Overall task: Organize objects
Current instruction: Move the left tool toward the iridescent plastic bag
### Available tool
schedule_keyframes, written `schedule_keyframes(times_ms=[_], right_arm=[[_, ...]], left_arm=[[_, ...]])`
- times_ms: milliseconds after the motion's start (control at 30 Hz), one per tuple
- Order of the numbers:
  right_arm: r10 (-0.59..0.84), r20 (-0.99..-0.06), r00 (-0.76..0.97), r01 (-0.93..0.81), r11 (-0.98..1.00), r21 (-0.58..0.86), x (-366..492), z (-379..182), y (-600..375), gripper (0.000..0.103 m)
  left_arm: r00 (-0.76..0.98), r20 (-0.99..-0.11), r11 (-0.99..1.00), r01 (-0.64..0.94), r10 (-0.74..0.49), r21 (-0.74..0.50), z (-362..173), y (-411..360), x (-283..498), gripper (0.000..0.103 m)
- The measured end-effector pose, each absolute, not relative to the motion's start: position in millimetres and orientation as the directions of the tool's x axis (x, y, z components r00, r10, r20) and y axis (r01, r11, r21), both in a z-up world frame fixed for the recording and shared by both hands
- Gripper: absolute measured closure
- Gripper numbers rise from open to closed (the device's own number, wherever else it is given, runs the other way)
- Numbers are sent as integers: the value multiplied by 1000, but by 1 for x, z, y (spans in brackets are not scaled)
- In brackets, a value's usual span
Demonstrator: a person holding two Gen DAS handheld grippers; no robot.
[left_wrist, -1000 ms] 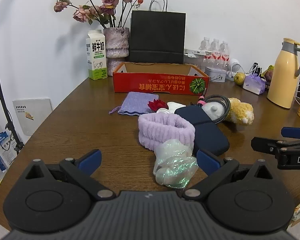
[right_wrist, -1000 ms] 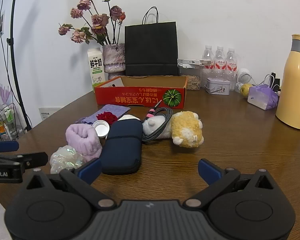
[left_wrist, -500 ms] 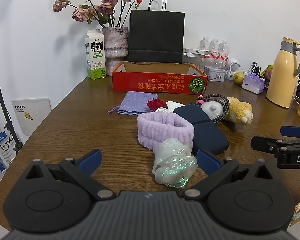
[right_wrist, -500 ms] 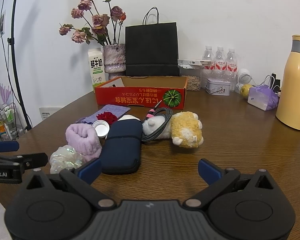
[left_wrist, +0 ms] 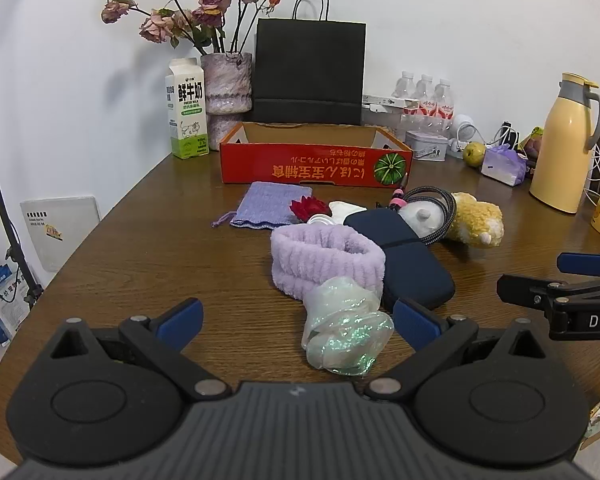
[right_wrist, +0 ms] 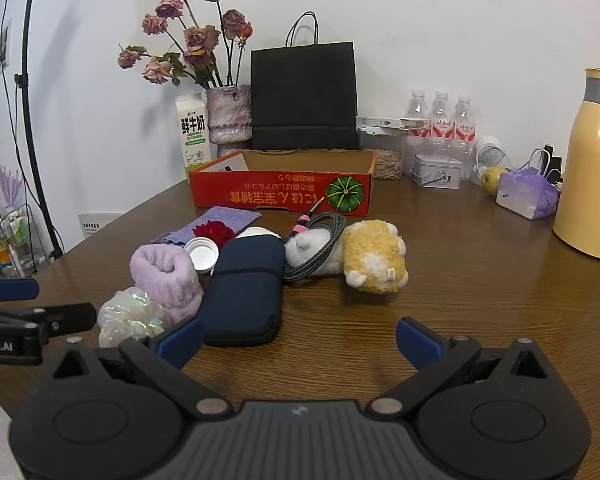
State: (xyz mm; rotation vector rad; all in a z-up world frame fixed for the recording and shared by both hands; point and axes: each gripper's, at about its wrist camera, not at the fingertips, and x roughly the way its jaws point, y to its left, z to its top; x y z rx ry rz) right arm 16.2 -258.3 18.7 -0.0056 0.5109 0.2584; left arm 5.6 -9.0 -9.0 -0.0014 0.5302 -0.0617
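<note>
Near red box (left_wrist: 315, 162), nothing shifted vs. earlier; navy case (right_wrist: 245, 286) long axis points boxward (both grippers' jaws open, left gripper (left_wrist: 296, 320), right gripper (right_wrist: 298, 336)).

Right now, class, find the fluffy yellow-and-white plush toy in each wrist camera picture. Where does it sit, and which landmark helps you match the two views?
Left wrist view: the fluffy yellow-and-white plush toy lies right of centre, beyond the dark blue zip case.
Right wrist view: the plush toy lies near the centre, right of that case.
Shared landmark: the red cardboard box with a pumpkin picture behind it.
</note>
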Motion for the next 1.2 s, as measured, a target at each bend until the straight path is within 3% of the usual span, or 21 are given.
schedule_keyframes(times_ms=[1200], right_arm=[[238,-486,841,-244,968,54,18,12,-258,0]], left_arm=[[847,-526,997,70,-70,-21,-16,-15,10,0]])
